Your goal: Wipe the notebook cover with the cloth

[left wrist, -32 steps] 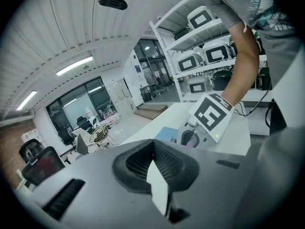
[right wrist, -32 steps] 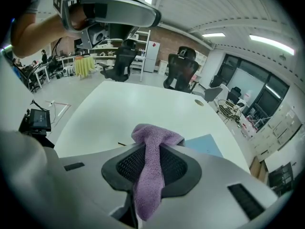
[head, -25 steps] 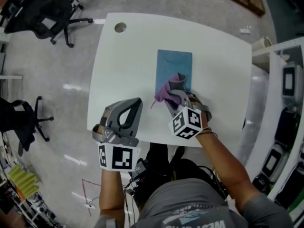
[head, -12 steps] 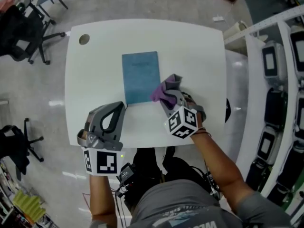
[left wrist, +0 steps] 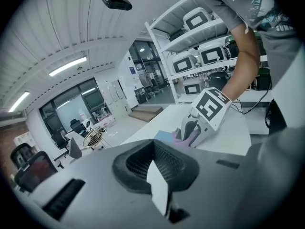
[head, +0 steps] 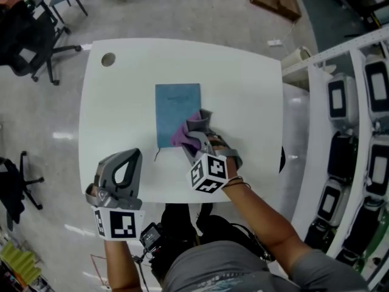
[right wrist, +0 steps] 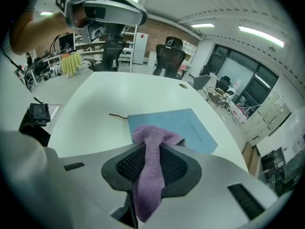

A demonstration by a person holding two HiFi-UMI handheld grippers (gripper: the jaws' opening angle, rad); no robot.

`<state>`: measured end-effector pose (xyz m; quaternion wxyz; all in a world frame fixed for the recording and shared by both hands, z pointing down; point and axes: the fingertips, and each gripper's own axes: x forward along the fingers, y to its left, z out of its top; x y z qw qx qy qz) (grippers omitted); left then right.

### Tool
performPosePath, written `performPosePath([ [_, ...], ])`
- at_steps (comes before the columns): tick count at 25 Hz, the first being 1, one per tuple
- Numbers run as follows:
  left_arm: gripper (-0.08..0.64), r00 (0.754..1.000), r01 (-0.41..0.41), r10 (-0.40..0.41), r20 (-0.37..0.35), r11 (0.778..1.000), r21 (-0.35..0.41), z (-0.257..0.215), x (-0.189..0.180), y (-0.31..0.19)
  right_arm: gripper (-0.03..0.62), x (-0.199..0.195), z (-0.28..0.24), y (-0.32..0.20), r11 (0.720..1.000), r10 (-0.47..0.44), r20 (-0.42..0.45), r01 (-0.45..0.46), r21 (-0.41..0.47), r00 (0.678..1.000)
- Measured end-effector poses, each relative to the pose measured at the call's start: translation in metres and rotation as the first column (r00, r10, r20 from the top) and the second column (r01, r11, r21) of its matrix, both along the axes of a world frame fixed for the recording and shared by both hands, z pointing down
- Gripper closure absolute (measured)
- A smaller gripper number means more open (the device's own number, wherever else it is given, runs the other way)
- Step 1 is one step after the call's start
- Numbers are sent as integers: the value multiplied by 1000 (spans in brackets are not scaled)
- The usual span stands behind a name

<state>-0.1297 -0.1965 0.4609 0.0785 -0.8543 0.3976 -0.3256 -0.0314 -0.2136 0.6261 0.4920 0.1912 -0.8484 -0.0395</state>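
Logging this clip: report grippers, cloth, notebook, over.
Right gripper shut on purple cloth, at notebook near right corner. Left gripper shut, empty, off to the side. Nothing else on cover.

head view steeply down over table (head: pixel 255 72); gripper views low, near, facing across; all share notebook (head: pixel 177 111).

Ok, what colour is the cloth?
The cloth is purple, clearest in the right gripper view.
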Motion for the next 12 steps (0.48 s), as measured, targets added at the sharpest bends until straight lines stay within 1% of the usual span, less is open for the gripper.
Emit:
performPosePath([
  [4,558,999,51,-51,6,999,-17,4,-18,5,485,-38,1,0,998,-64,30,64,-9,998],
  [7,558,997,80,-80,5,997,-15,4,-25,5,485,-62,0,-3,995,-100,51,101,-12,994],
  [12,558,996,84,-84,-17,996,-20,9,-27,5,485,-82,-2,-6,992,-124,70,125,-11,990],
])
